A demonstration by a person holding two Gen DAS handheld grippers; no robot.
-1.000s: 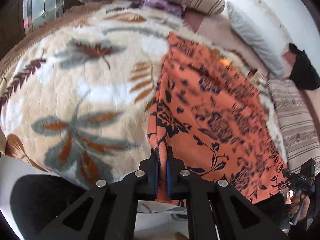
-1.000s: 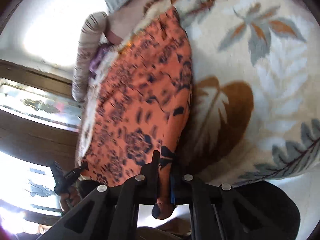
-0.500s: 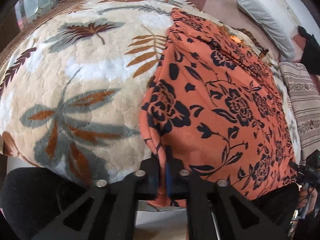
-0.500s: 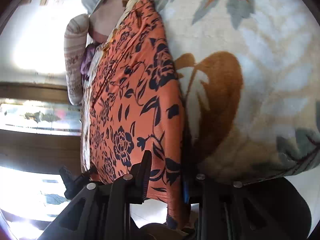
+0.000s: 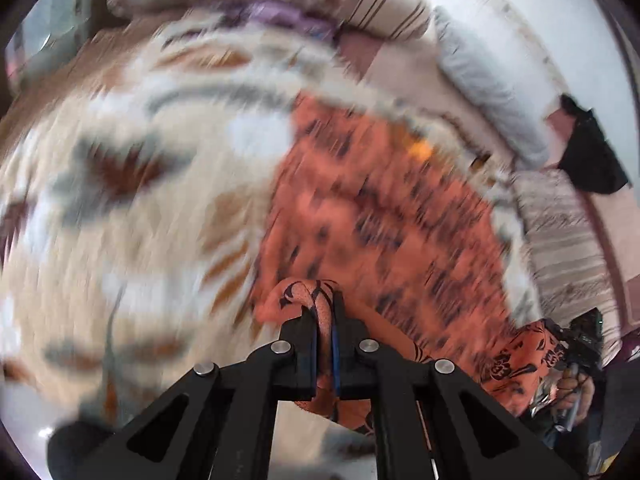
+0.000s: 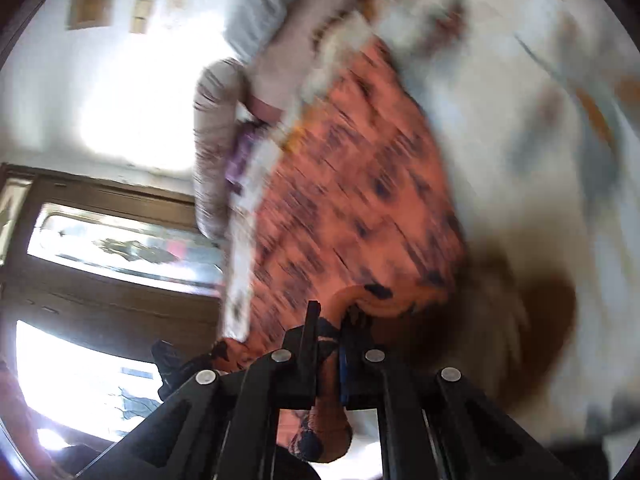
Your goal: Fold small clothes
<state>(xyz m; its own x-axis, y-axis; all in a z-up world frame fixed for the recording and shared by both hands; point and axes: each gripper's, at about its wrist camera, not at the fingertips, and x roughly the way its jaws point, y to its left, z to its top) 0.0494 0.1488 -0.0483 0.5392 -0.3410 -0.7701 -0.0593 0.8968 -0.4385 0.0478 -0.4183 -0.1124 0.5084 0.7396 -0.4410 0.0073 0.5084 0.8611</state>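
I am watching the left gripper (image 5: 325,312) pinching a bunched corner of the orange floral garment (image 5: 384,216), which is lying across the leaf-patterned blanket (image 5: 132,208) at centre frame. Only the left view is showing the black cloth (image 5: 588,152) at right. In the right view, the right gripper (image 6: 329,320) is clamping another corner; its jaws have just been closing on it. Only there is a window (image 6: 120,244) showing, at left.
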